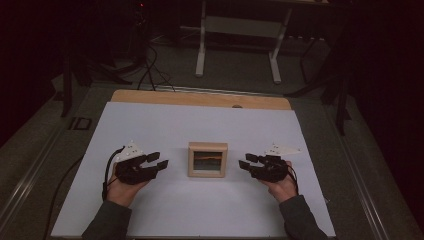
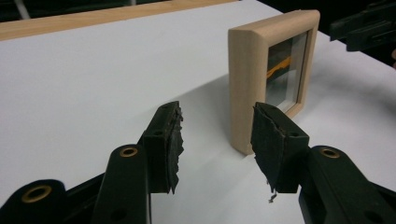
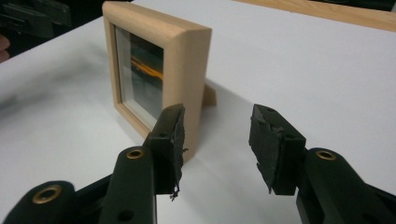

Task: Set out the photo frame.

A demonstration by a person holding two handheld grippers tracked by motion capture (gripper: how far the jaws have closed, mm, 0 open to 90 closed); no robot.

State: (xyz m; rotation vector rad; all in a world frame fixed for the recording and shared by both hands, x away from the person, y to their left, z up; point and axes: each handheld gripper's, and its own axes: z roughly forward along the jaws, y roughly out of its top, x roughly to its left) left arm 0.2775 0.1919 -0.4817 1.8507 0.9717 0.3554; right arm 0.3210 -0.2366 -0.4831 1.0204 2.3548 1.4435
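A small light-wood picture frame (image 1: 207,159) stands upright in the middle of the white table top (image 1: 200,125), its glass showing a dark picture with an orange streak. My left gripper (image 1: 161,160) rests on the table to its left, open and holding nothing. My right gripper (image 1: 247,161) sits to its right, also open and holding nothing. In the left gripper view the frame (image 2: 268,74) stands just beyond the right jaw, apart from both pads. In the right gripper view the frame (image 3: 159,70) stands just past the left jaw, with its rear prop (image 3: 210,95) showing.
A wooden strip (image 1: 200,99) borders the table's far edge. Beyond it a white desk stand (image 1: 240,40) rises from the dark floor, with cables (image 1: 150,70) at the back left. A person's hands and grey sleeves (image 1: 107,220) enter from the bottom.
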